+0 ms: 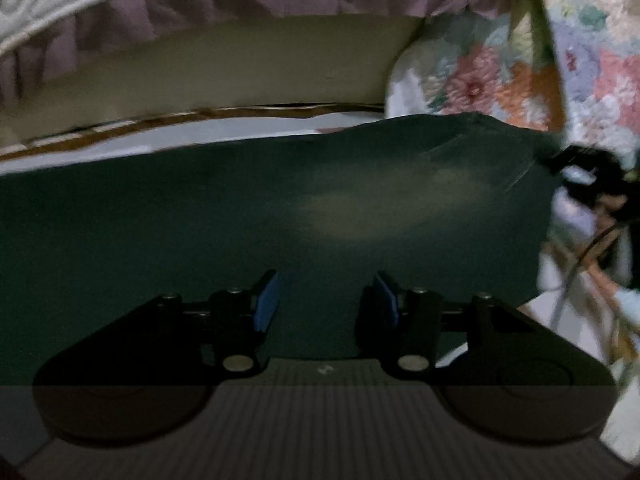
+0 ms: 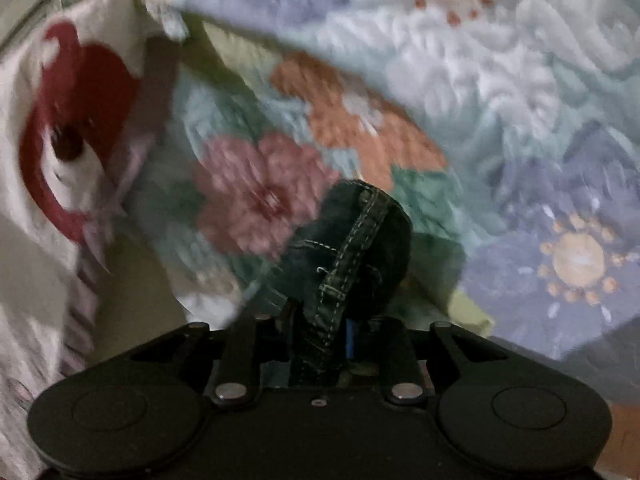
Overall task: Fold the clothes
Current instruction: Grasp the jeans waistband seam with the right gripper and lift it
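- Dark green garment (image 1: 280,208) lies spread, long axis running left to right.
- Left claw (image 1: 326,300) hovers over it, jaws half apart, empty.
- Right claw (image 2: 320,328) pinches its stitched hem (image 2: 352,240), far right.

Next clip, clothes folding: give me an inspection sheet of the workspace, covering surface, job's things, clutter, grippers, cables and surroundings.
Surface: pale sheet under the garment; floral quilt alongside.
Job's things: dark green garment spread out; its stitched hem bunched in the right gripper.
Clutter: white cloth with red print at the left of the right wrist view.
Grippers: left gripper open above the garment, blue pads apart; right gripper shut on the hem.
Cables: thin dark cable by the right gripper in the left wrist view.
Surroundings: white quilted bedcover with mauve ruffle behind; both views blurred.
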